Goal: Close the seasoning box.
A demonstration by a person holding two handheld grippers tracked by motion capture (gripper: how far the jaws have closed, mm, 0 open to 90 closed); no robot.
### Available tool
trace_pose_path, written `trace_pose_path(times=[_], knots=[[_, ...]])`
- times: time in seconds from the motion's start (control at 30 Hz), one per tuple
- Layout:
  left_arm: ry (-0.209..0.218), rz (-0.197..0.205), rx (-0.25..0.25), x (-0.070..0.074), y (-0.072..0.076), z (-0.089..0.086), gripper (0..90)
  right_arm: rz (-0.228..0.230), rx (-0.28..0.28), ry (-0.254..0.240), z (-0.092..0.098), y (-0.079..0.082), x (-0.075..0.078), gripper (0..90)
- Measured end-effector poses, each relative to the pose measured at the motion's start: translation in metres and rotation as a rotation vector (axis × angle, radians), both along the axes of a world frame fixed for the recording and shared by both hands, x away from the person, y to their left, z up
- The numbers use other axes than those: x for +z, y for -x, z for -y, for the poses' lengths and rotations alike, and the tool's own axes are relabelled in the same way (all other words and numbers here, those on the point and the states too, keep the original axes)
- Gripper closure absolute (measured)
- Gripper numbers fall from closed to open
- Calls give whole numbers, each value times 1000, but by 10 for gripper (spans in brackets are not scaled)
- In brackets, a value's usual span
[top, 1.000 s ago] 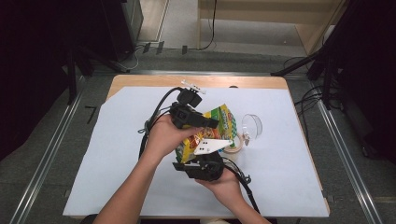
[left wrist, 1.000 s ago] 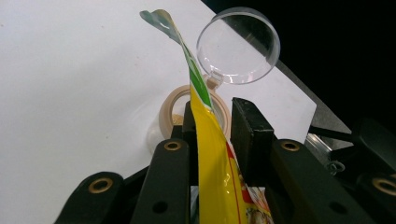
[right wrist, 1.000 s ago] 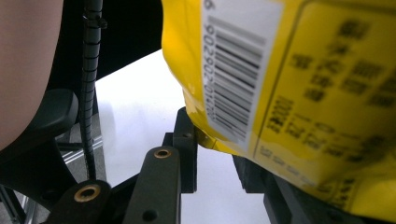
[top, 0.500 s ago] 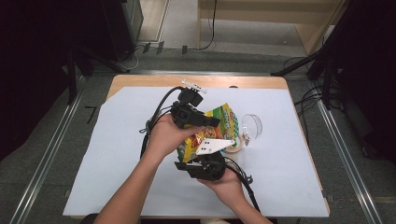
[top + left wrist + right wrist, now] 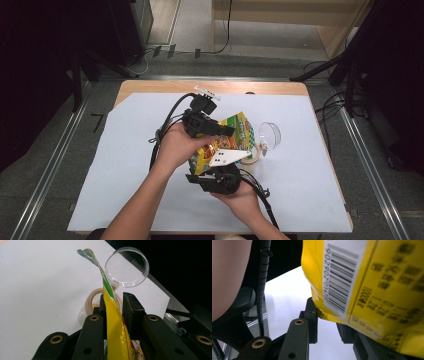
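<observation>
A yellow snack bag (image 5: 225, 142) is held up off the white surface (image 5: 120, 165) between the two tools, near the middle and a little toward the far side. The left hand-held gripper (image 5: 113, 307) is closed down on the bag's upper sealed edge, the thin film pinched between nearly touching pads. The right hand-held gripper (image 5: 327, 315) is seen from below, its jaws set on either side of the bag's lower edge beside the barcode; a grip on that edge is likely, though the contact of the far pad is partly hidden.

The step in hand appears to be pulling or tearing the bag open. For that to go well, both pinches should be kept firm on the seam rather than on the puffed body, so that the film is not allowed to slip. The pull is best made in opposite directions, steadily and without a jerk, so that the contents are not scattered. A roll of tape (image 5: 96, 302) and a clear round lid (image 5: 127, 267) lie just beyond the bag; the bag should be kept above them and clear of both.
</observation>
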State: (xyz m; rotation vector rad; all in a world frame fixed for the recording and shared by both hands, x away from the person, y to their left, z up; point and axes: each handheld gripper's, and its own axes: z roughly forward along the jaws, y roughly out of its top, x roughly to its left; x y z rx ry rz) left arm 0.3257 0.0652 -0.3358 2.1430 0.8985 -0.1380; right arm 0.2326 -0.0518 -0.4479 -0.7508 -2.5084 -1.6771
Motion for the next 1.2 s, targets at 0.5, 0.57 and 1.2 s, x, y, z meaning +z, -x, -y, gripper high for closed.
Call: trace_pose_path(times=[0.5,0.57,1.2], knots=[[12,13,-3,4,4,3,780,14,-4,2,-2,-7,-5,744],[16,13,-1,4,4,3,779,18,-3,3,-2,-7,-5,742],[44,-8,15,5,0,-1,775,-1,-2,-15,-3,-7,-1,748]])
